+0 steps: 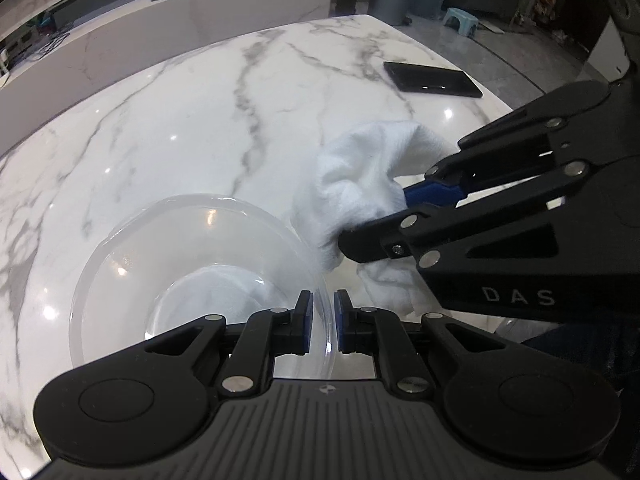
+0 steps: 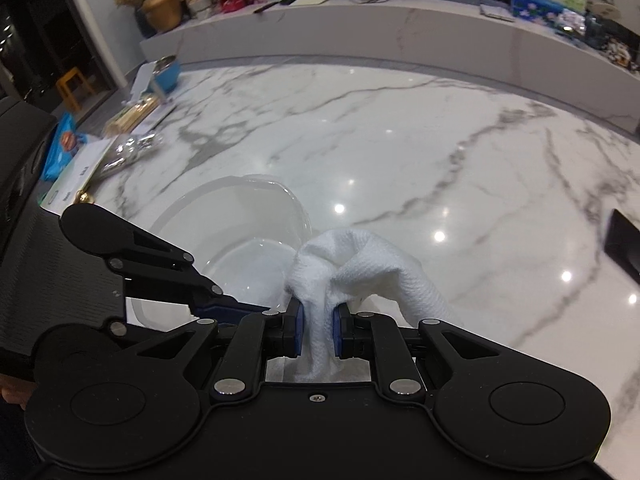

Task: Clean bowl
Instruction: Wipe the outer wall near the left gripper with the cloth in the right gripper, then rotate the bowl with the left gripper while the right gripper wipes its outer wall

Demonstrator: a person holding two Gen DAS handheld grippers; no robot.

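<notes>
A clear glass bowl (image 1: 192,264) stands on the white marble table (image 1: 200,120). My left gripper (image 1: 323,320) is shut on the bowl's near right rim, one pad inside and one outside. My right gripper (image 2: 319,330) is shut on a white cloth (image 2: 360,268) and holds it just right of the bowl (image 2: 240,232), against its outer wall. In the left wrist view the right gripper (image 1: 384,216) comes in from the right with the cloth (image 1: 360,176) bunched at its tips. Part of the cloth shows through the glass.
A black phone (image 1: 432,79) lies on the table's far right, also at the right edge of the right wrist view (image 2: 624,240). Packets, papers and a blue pot (image 2: 164,74) crowd the table's left edge. A marble counter (image 2: 400,36) runs behind.
</notes>
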